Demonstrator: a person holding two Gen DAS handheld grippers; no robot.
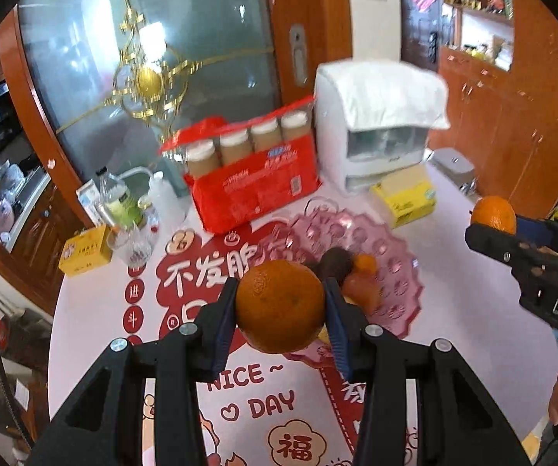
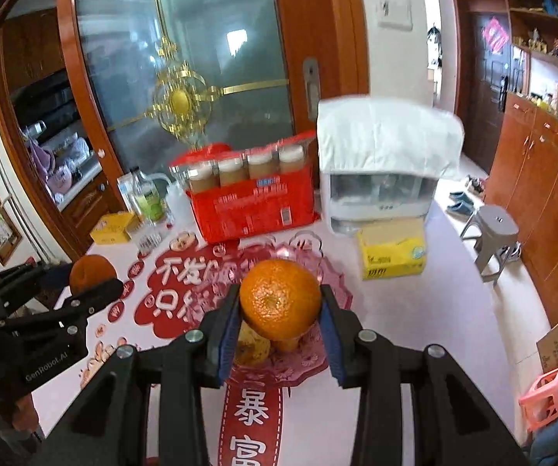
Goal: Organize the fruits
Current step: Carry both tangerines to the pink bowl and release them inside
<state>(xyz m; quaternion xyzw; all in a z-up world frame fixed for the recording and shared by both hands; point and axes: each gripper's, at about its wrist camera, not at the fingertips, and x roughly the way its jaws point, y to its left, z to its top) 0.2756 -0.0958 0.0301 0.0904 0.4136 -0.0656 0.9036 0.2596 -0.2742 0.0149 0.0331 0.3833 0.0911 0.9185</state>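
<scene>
- Left claw [image 1: 280, 306]: closed on a mandarin orange [image 1: 280, 305], blue pads touching both sides of the fruit, held in the air above the near rim of the pink glass fruit plate [image 1: 387, 256].
- Right claw [image 2: 279, 306]: closed on a second mandarin orange [image 2: 280, 299], stem scar facing the camera, held above the same plate.
- Plate position: middle of the bench [image 2: 414, 330], on the red-and-white printed table cover [image 1: 197, 275].
- Plate contents: a dark fruit [image 1: 337, 262], a small orange fruit [image 1: 364, 264] and a reddish-orange fruit [image 1: 360, 291] lying together; kinds cannot be told. The right wrist view shows a yellowish fruit [image 2: 253, 343] under the held orange.
- Far edge of bench: red carton of jars [image 1: 255, 178], a white appliance under a white cloth [image 1: 379, 132], a yellow tissue pack [image 1: 407, 198].
- Far left corner: bottles [image 1: 119, 202] and a yellow box [image 1: 84, 252].
</scene>
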